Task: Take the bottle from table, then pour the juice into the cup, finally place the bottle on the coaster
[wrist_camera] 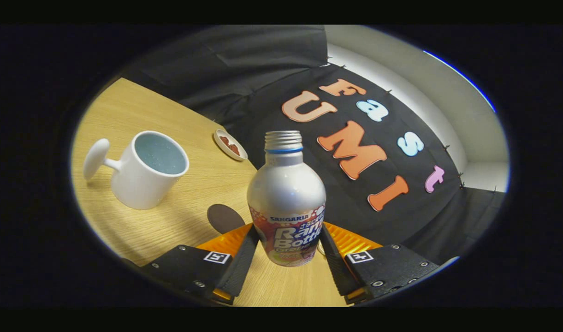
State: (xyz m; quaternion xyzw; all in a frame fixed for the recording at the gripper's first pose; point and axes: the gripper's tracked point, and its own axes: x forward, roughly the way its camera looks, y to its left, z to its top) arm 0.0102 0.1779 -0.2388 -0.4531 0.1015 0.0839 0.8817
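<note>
Gripper view: gripper (287, 246) clamped bottle (286, 203) by labelled lower body, both fingers pressed on it, cap off, bottle lifted and tilted relative to table (184, 193). Cup (143, 168) off beyond left finger, dark coaster (225, 217) just beside bottle. Step judged: carry-to-pour. Next called for: mouth over cup, tip slowly.

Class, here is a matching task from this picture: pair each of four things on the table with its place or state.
Things:
1. bottle
2. cup
3. coaster
4. small dish

Places or states:
A. dark, flat, bare, beside the bottle
B. white, with a knob handle, liquid inside
C. uncapped, clamped between the fingers of the tool
D. near the table's far edge, by the cloth wall

Pairs: 1-C, 2-B, 3-A, 4-D
</note>
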